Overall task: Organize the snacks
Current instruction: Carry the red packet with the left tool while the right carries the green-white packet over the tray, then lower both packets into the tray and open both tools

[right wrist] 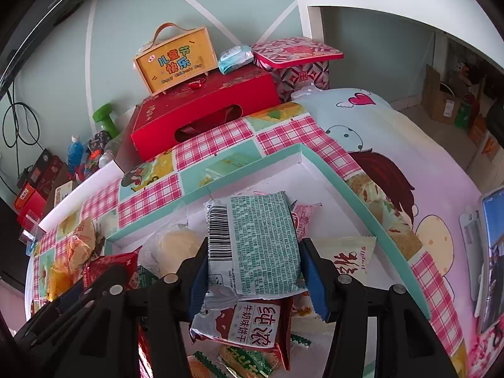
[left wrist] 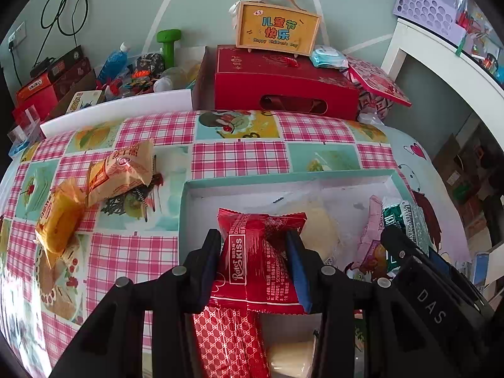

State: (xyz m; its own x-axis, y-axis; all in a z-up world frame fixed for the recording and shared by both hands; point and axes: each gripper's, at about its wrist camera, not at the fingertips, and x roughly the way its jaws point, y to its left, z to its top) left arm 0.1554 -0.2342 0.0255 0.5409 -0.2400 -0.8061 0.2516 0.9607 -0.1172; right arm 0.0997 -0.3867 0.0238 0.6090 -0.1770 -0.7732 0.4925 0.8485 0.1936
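My left gripper [left wrist: 253, 263] is shut on a red Rater Kiss snack pack [left wrist: 255, 252] and holds it over the teal-rimmed white box [left wrist: 283, 181]. My right gripper [right wrist: 253, 274] is shut on a green and white snack pack [right wrist: 255, 245] above the same box [right wrist: 346, 189]; that pack also shows in the left wrist view [left wrist: 406, 220]. Several packs lie in the box, among them a pink pack [left wrist: 373, 236] and a red patterned pack [left wrist: 226, 340]. Two orange packs [left wrist: 123, 170] [left wrist: 60, 214] lie on the checked tablecloth to the left of the box.
A red gift box [left wrist: 283, 85] with a yellow handled box [left wrist: 278, 28] on top stands behind the table. A green dumbbell [left wrist: 168, 47], a blue bottle [left wrist: 113, 60] and cartons crowd the back left. A white shelf [left wrist: 441, 63] stands at the right.
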